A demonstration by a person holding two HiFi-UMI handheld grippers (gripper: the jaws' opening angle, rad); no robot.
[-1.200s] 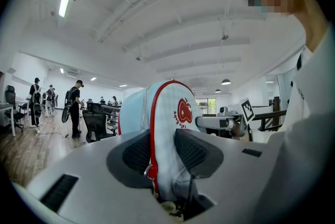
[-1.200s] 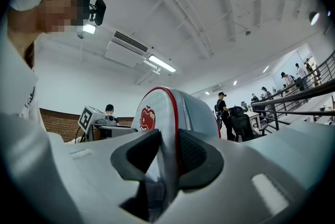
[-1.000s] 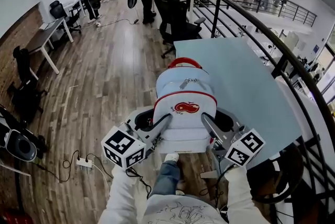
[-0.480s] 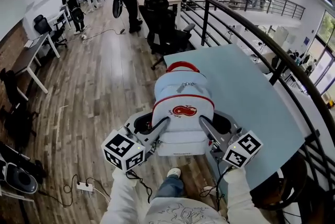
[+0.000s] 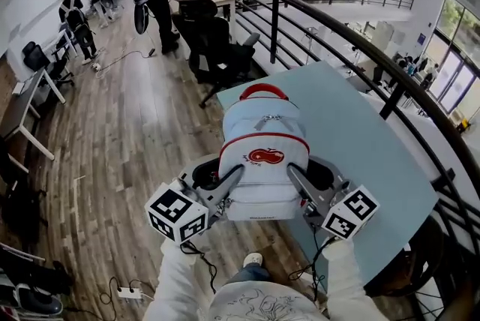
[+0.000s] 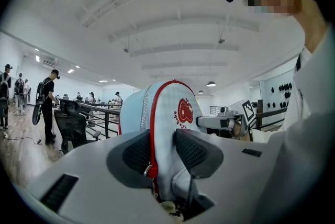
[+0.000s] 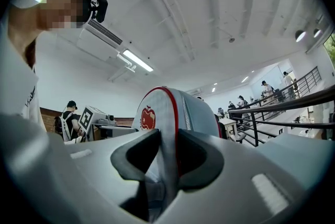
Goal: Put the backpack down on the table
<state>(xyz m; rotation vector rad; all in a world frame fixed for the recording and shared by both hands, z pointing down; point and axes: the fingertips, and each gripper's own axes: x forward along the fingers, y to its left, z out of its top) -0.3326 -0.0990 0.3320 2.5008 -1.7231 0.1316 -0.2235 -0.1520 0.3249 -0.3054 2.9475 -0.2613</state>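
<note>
A pale blue backpack [image 5: 262,154] with red piping and a red apple logo hangs in the air between my two grippers, over the near left corner of the light blue table [image 5: 352,139]. My left gripper [image 5: 231,181] is shut on the backpack's left side; in the left gripper view the pads pinch the fabric beside the red seam [image 6: 153,144]. My right gripper [image 5: 294,175] is shut on the right side, its pads squeezing a fold of the backpack [image 7: 168,152]. The red top handle [image 5: 262,90] points away from me.
A black curved railing [image 5: 360,49] runs along the table's far side. Black office chairs [image 5: 214,49] stand beyond the table's far end. Several people stand at desks in the back. A power strip with cables [image 5: 129,292] lies on the wooden floor at lower left.
The backpack, held by both grippers, has travelled toward the table; the blue tabletop now lies under and beyond it, and the floor and chairs have slid left and back.
</note>
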